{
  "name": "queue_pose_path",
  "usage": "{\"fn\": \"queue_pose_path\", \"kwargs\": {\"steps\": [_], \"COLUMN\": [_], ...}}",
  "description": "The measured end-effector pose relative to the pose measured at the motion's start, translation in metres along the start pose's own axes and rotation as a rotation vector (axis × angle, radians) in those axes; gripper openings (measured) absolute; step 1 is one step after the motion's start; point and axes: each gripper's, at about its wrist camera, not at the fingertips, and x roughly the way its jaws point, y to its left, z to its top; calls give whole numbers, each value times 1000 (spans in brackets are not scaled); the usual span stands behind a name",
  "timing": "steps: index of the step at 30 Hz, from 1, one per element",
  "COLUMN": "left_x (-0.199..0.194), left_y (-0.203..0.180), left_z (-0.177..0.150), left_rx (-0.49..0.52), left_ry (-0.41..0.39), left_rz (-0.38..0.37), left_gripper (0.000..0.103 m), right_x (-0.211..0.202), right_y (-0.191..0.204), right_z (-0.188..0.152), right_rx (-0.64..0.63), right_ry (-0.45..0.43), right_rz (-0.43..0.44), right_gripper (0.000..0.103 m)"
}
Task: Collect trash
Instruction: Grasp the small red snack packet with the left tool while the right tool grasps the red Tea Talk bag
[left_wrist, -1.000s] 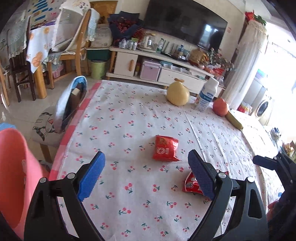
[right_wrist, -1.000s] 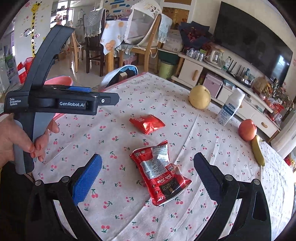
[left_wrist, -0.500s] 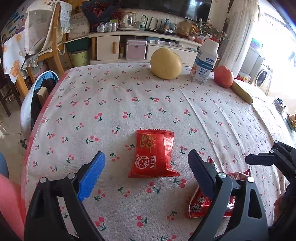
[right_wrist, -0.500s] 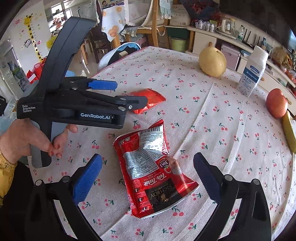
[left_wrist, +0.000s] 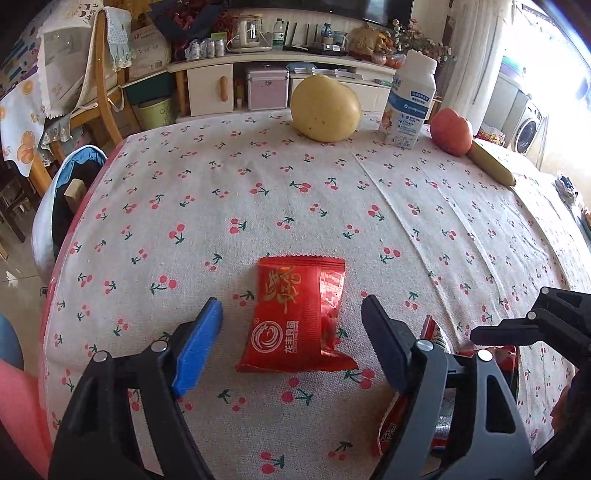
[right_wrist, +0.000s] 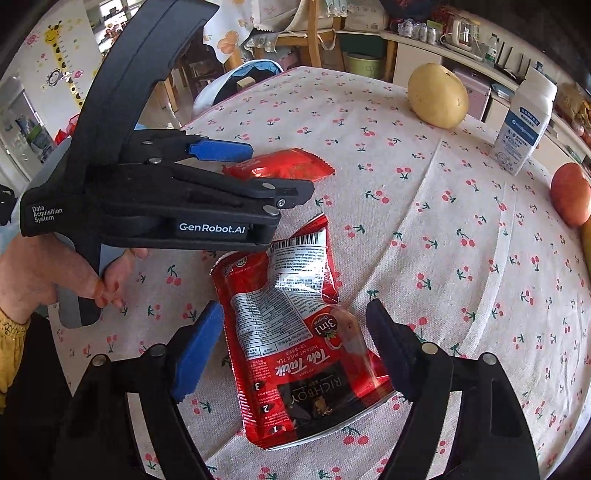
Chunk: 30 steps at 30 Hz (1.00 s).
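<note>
Left wrist view showed my left gripper (left_wrist: 291, 347) closing around the red packet (left_wrist: 295, 317), pads not yet touching, near the tablecloth (left_wrist: 258, 177) edge; next I needed to pinch and lift.

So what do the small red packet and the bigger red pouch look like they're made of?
Small red packet: glossy plastic or foil film, going by the shiny creases and serrated sealed edge. Bigger red pouch: laminated foil-like film, crinkled, with glare across its printed label.

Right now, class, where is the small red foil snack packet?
The small red foil snack packet lies flat on the cherry-print tablecloth, between the closing left gripper's fingers, untouched.
</note>
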Motion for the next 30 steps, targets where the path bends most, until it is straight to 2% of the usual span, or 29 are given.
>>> {"fn": "queue_pose_path", "kwargs": {"steps": [9,16,20,30], "left_x": [-3,-7,-11,-36], "left_y": [-2,-2,4,26], "left_z": [-4,-9,-11,-13], "left_rx": [14,7,-28,-112], "left_ry": [-28,-29,-27,-75], "left_rz": [38,22,-4,-23], "left_gripper": [54,54,54,54], "right_x": [3,2,-5,-8], "right_y": [2,3,4,9], "right_z": [2,2,3,3], "right_rx": [3,32,26,24], "right_ry": [10,16,-5,-12], "right_rz": [-16,-19,-39,-75], "right_gripper": [79,71,58,50]}}
